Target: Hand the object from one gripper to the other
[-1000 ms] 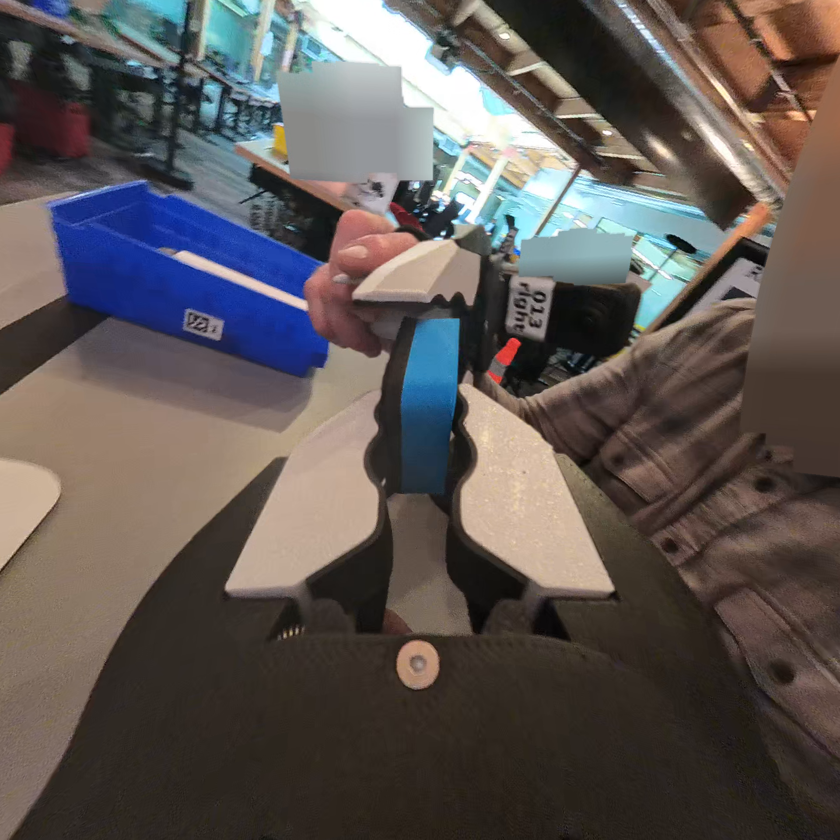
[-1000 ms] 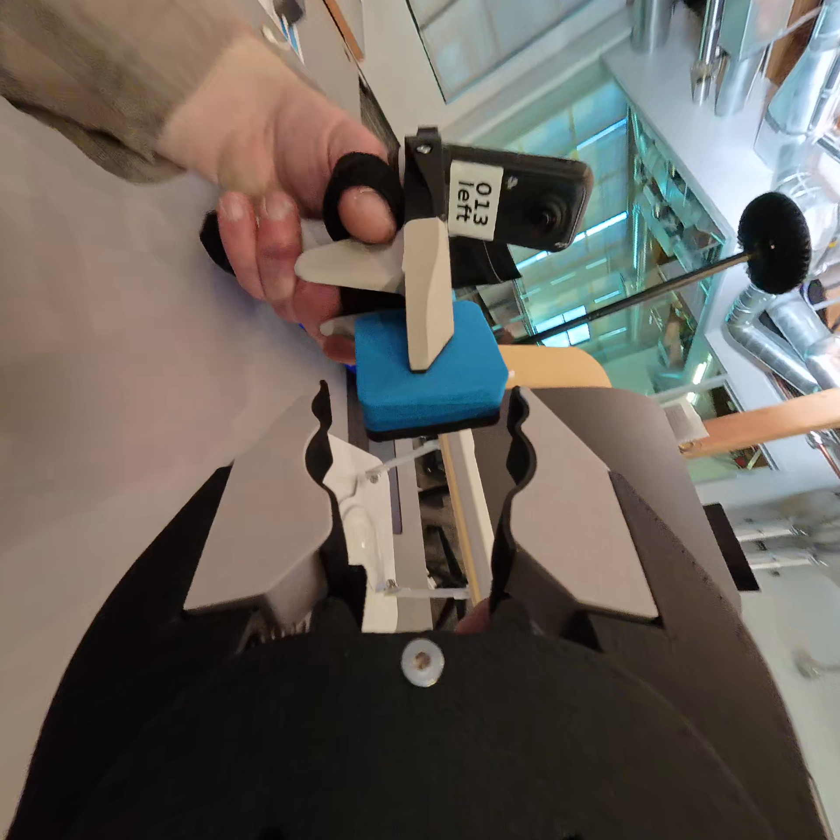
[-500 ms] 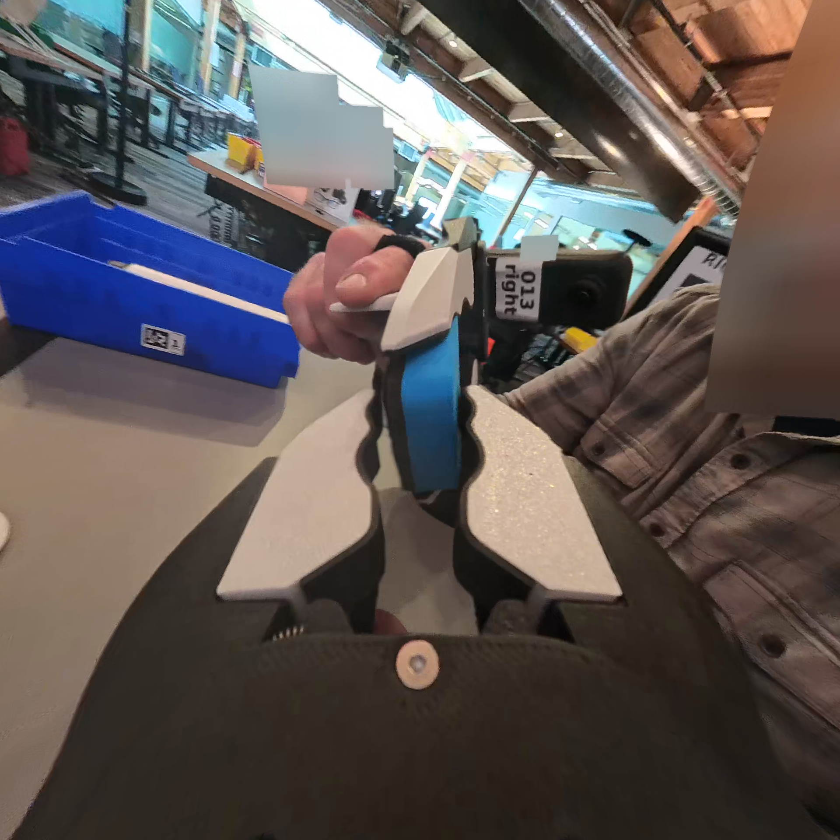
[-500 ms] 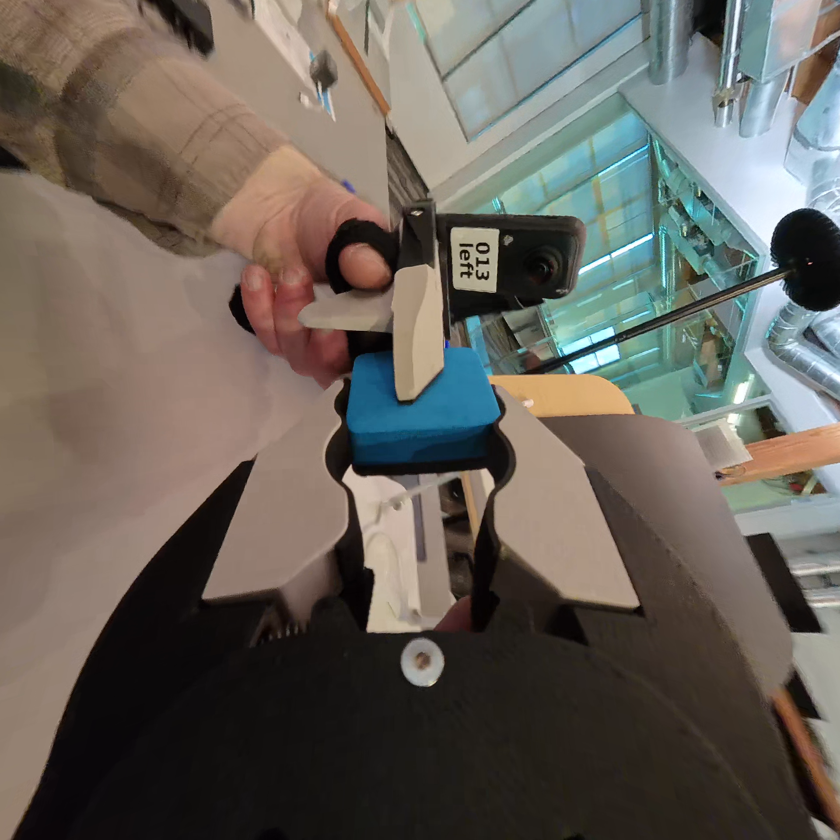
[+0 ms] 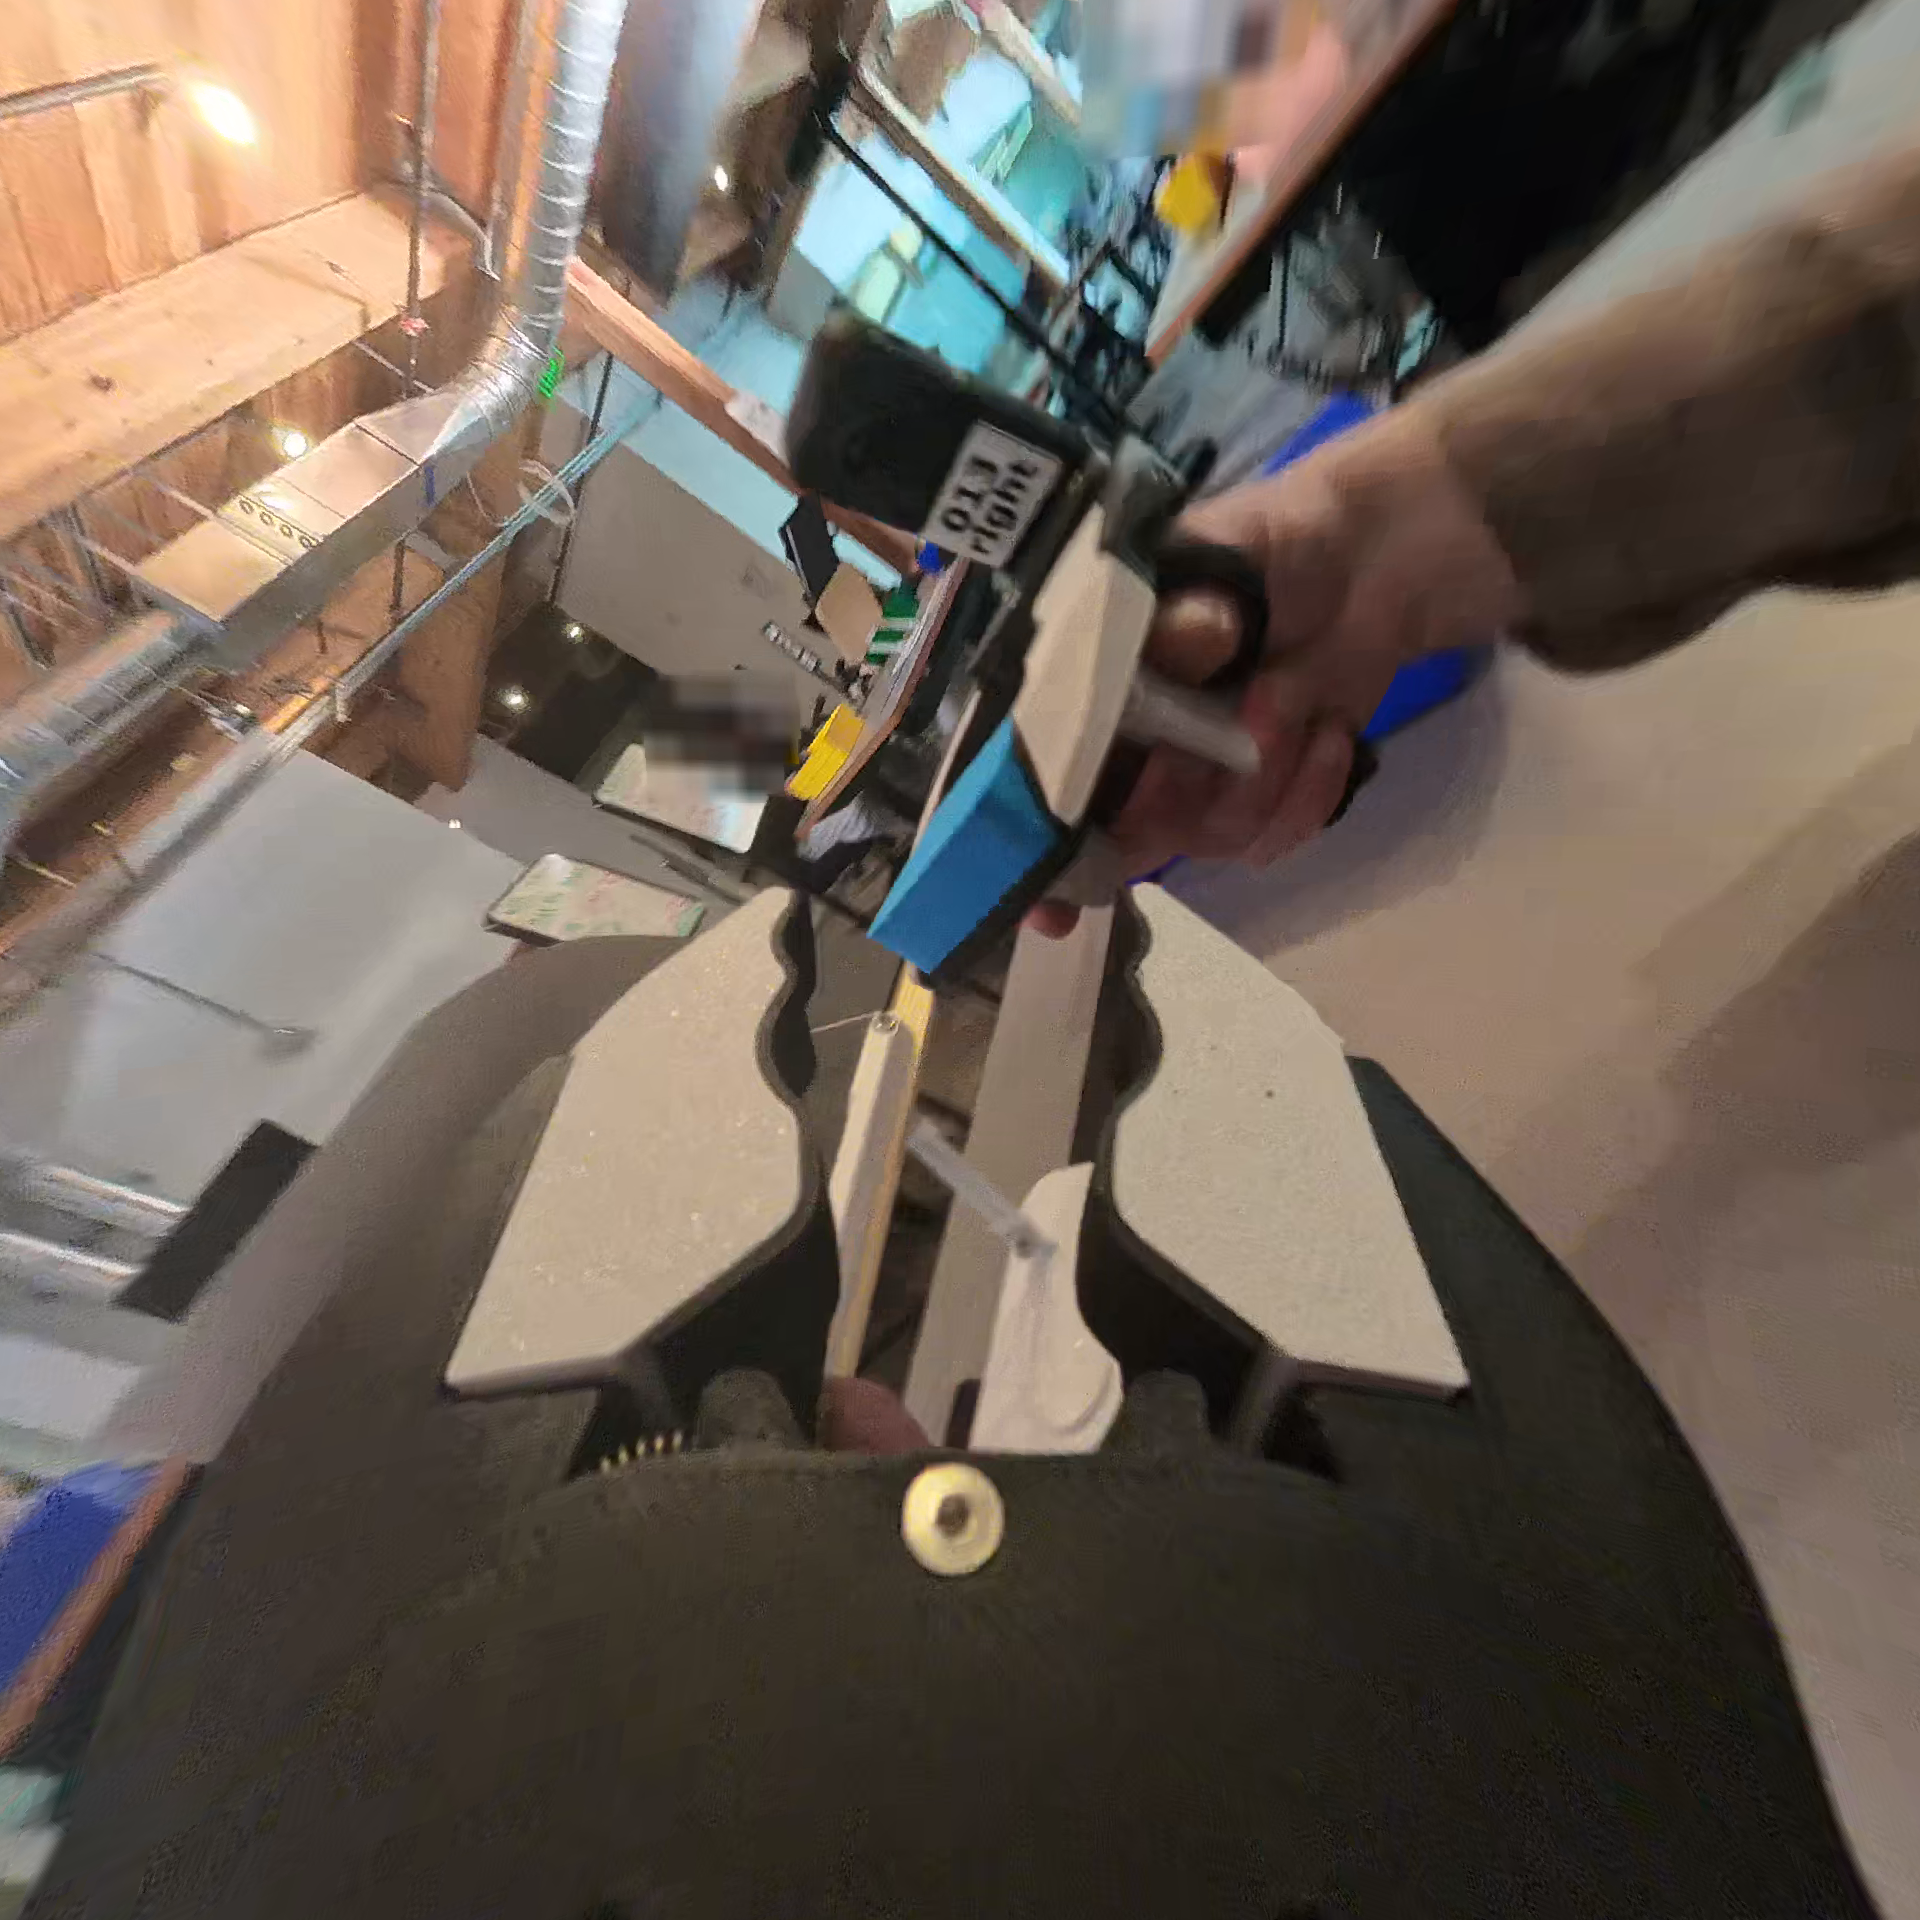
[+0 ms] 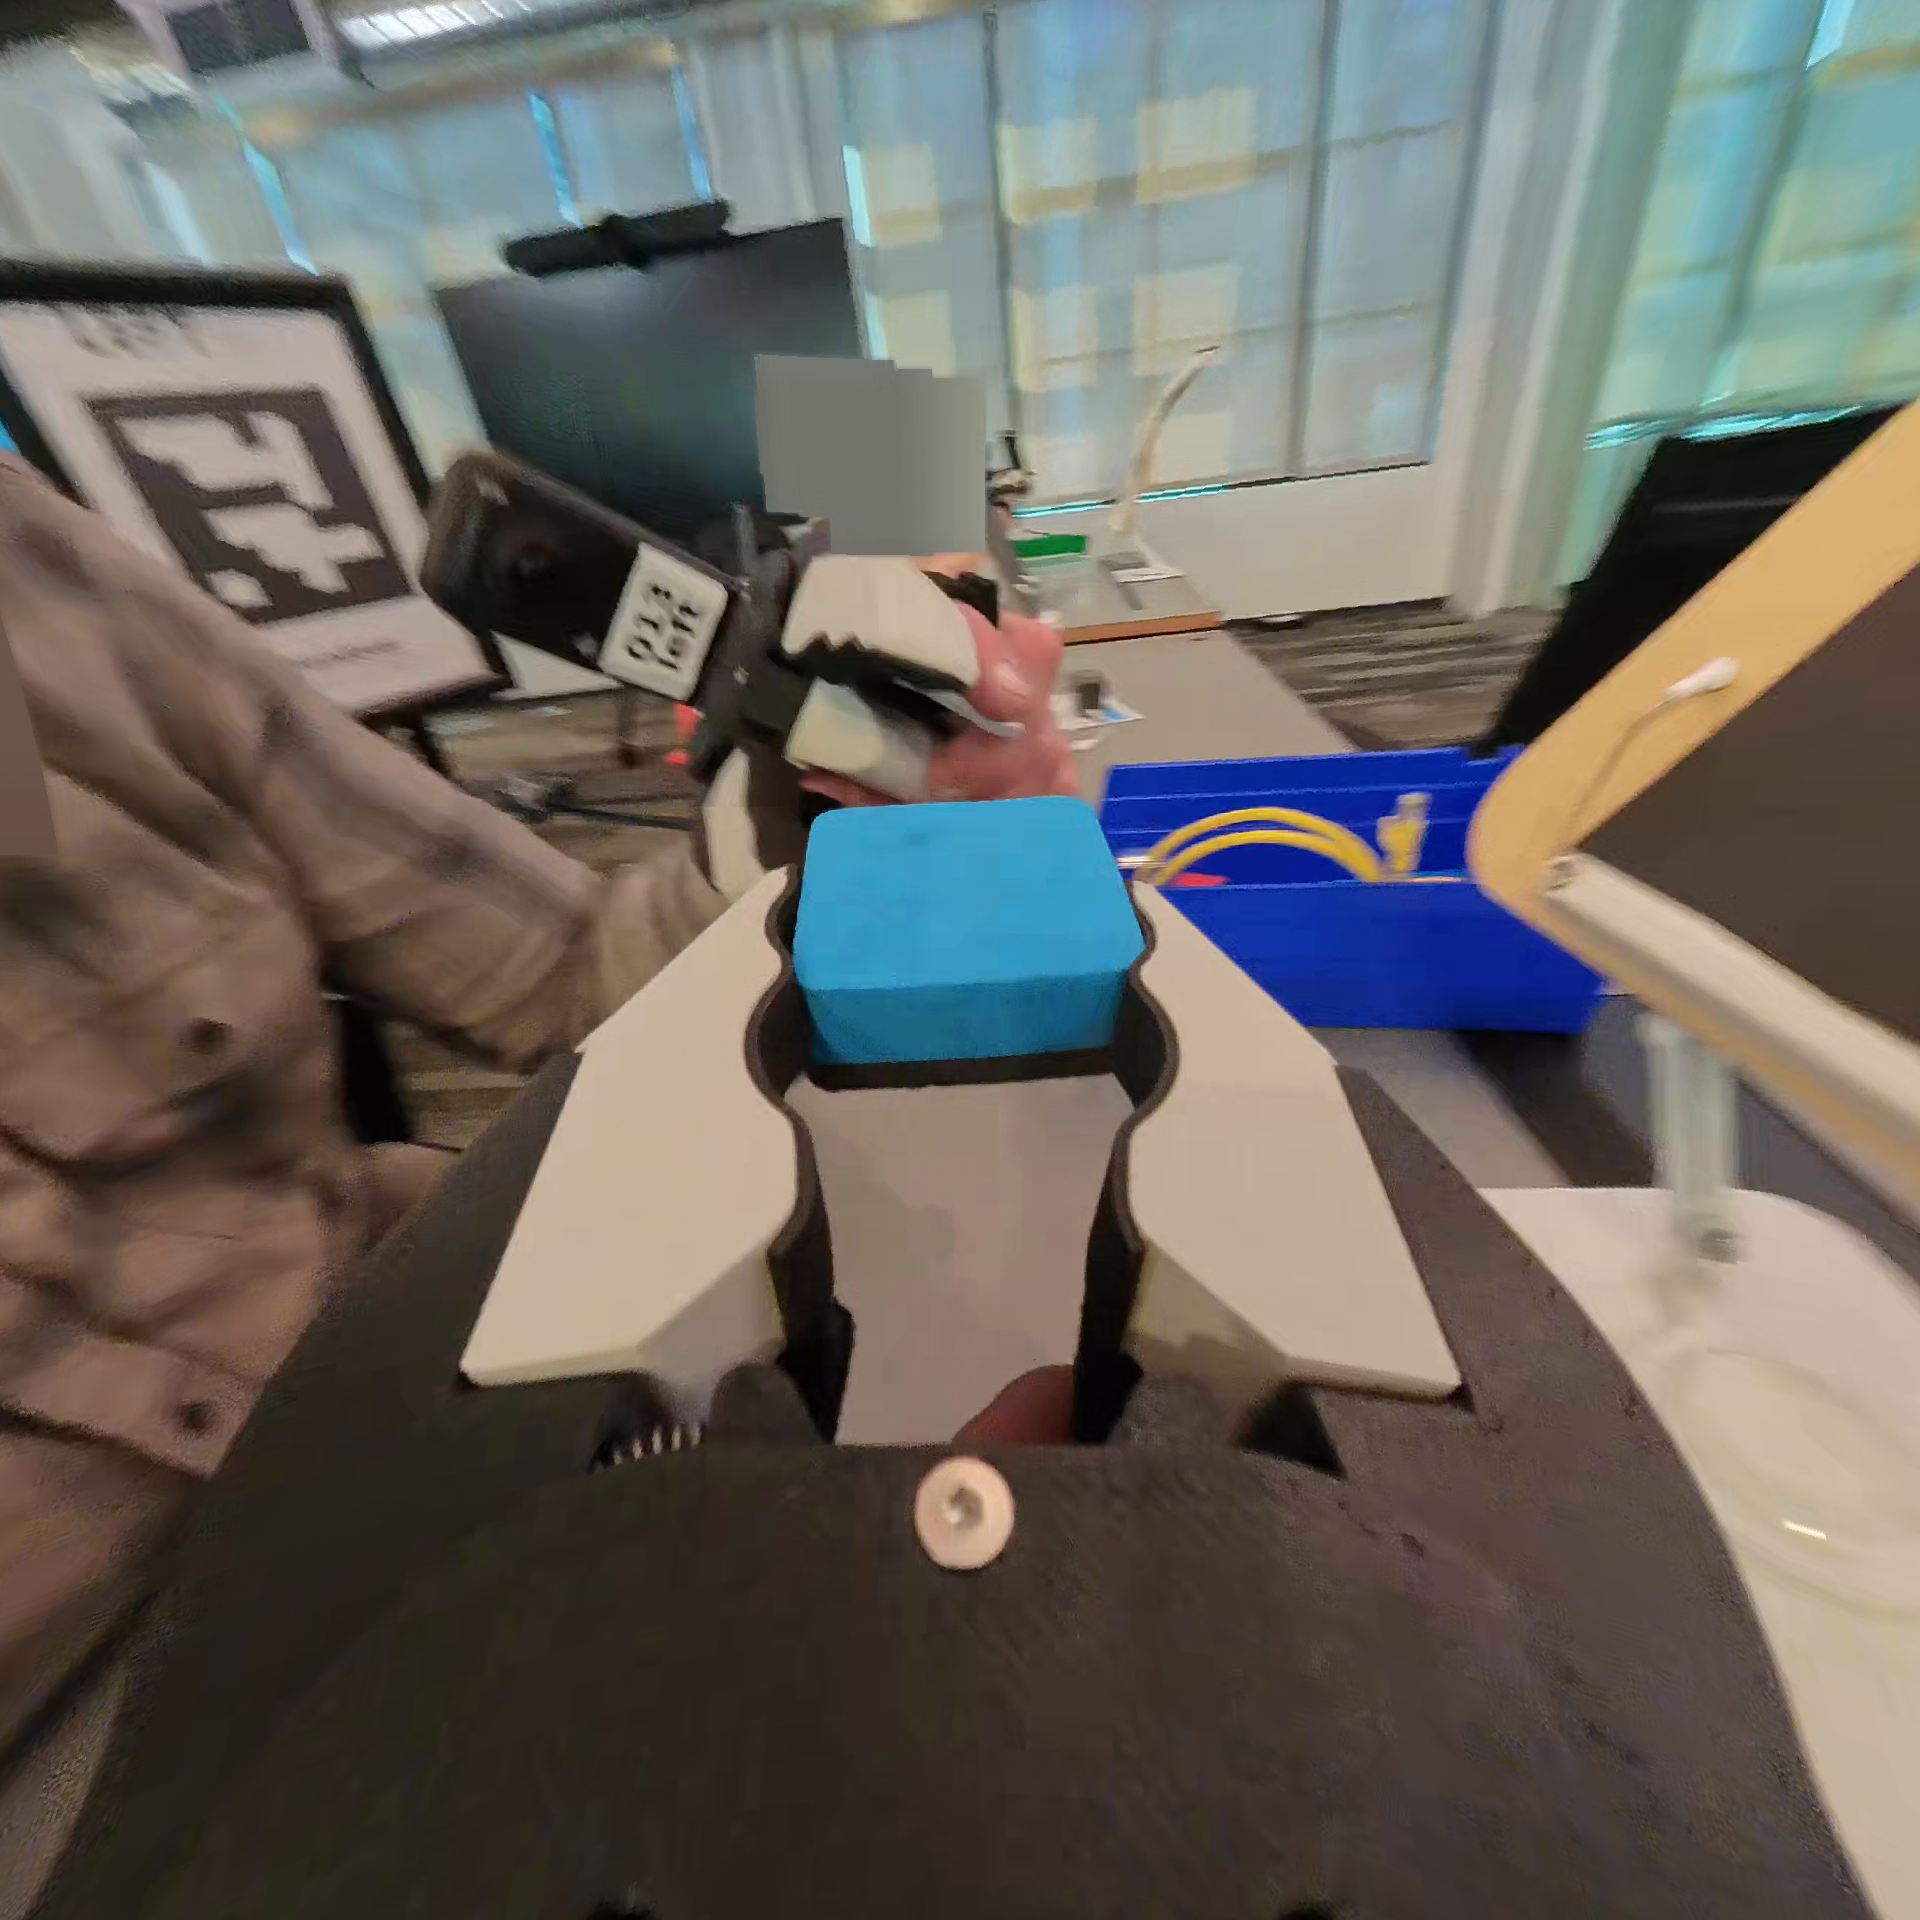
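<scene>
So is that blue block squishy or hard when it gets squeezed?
Probably squishy and light: the blue block looks like matte foam with rounded corners. Its flat sides sit snug in the right gripper, so it likely won't roll or slip.

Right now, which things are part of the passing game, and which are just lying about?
Part of the game:
- blue foam block, pinched in the right tongs
- left tongs, open and empty, clear of the block

Just lying about:
- blue bin with yellow cable inside
- black-and-white marker board
- dark screen
</scene>
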{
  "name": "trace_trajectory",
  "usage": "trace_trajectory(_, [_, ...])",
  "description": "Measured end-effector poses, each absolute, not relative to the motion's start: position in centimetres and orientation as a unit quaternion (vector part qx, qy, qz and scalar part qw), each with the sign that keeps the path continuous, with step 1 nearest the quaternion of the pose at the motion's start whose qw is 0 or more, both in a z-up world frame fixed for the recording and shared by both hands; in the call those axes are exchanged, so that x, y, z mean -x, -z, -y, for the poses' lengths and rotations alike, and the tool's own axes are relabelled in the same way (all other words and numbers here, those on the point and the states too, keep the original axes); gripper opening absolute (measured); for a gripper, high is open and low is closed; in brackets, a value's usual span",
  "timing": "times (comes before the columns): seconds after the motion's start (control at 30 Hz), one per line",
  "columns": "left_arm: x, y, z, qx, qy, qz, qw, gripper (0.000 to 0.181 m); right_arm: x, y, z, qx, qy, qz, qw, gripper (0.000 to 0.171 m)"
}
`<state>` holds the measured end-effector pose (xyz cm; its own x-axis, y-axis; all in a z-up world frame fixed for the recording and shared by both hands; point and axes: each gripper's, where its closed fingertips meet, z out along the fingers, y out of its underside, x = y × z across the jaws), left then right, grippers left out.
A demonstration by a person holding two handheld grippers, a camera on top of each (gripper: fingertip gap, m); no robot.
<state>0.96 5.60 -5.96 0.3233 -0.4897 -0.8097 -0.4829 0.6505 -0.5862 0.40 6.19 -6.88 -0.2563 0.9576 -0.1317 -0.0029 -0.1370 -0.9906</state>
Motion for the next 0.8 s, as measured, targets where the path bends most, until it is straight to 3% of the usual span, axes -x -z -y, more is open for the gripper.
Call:
trace_trajectory(0.13, [-2.2, 7.4, -6.5, 0.396, -0.079, -0.598, 0.692, 0.051, -0.2, 8.2, -4.9, 0.465, -0.63, 0.53, 0.327, 0.056])
trace_trajectory(0.27, [-2.9, 8.7, -6.6, 0.387, -0.093, -0.615, 0.681, 0.027, 0.1, 8.7, -3.9, 0.461, -0.642, 0.539, 0.292, 0.055])
trace_trajectory(0.37, [-2.8, 8.7, -6.8, 0.39, -0.096, -0.612, 0.681, 0.026, 0.2, 8.5, -4.1, 0.461, -0.65, 0.529, 0.29, 0.056])
trace_trajectory(0.47, [-2.4, 8.3, -7.2, 0.392, -0.106, -0.6, 0.689, 0.024, 0.2, 7.9, -5.2, 0.465, -0.633, 0.519, 0.337, 0.064])
trace_trajectory(0.57, [-1.0, 7.4, -8.2, 0.437, -0.09, -0.567, 0.693, 0.024, -0.5, 6.8, -6.8, 0.451, -0.541, 0.54, 0.46, 0.074])
trace_trajectory(0.7, [0.8, 7.0, -9.4, 0.511, -0.002, -0.521, 0.684, 0.024, -1.3, 5.4, -7.3, 0.385, -0.3, 0.612, 0.622, 0.05])
trace_trajectory(0.8, [1.7, 7.6, -9.7, 0.53, 0.0, -0.527, 0.665, 0.024, -0.7, 5.9, -7.8, 0.362, -0.1, 0.663, 0.648, 0.041])
